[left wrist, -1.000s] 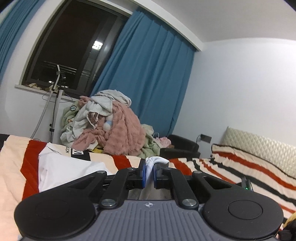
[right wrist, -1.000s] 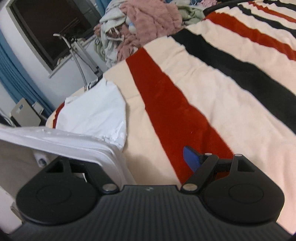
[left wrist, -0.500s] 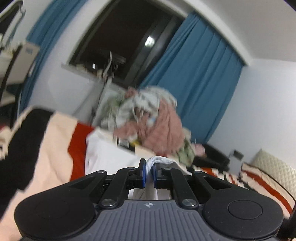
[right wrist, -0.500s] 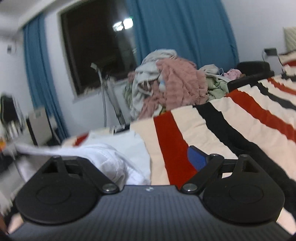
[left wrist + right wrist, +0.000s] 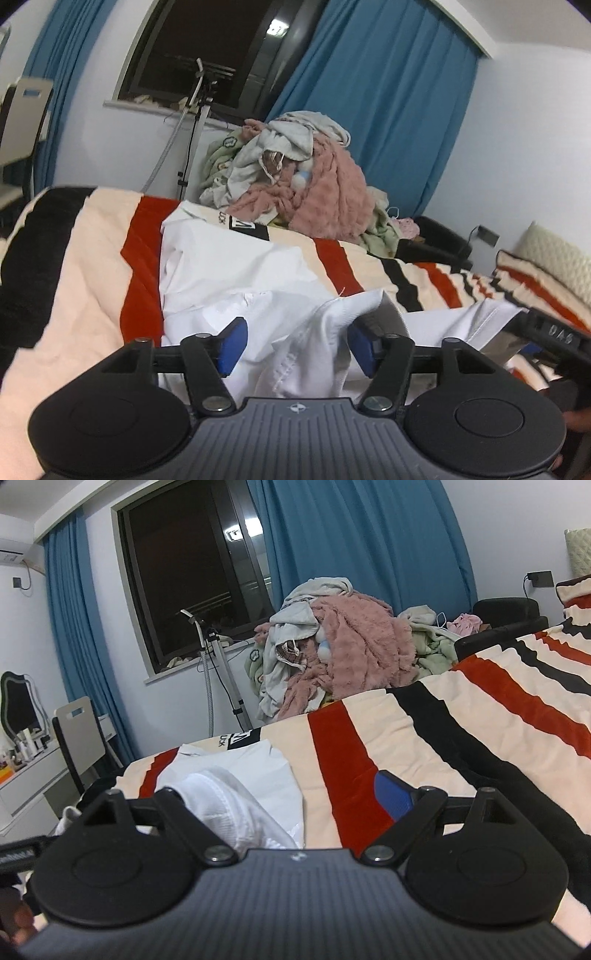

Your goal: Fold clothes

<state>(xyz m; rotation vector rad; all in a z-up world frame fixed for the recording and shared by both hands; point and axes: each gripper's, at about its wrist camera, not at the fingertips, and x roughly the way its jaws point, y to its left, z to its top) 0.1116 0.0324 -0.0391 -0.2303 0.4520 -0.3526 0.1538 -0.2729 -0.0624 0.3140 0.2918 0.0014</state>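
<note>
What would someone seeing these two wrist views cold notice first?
Probably the white garment spread on the striped blanket, bunched up between the wide-open blue pads of the left gripper. Next, the heap of pink and grey laundry piled beyond the bed's far edge, under the dark window and blue curtains. In the right wrist view, white cloth also drapes over the left finger of the open right gripper.

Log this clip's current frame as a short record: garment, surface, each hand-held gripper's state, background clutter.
garment: white shirt, crumpled on the bed
surface: striped blanket, cream with red and black
left hand-held gripper: open, fabric bunched between the fingers
right hand-held gripper: open, fabric draped over its left finger
background: clothes pile by the blue curtain
</note>
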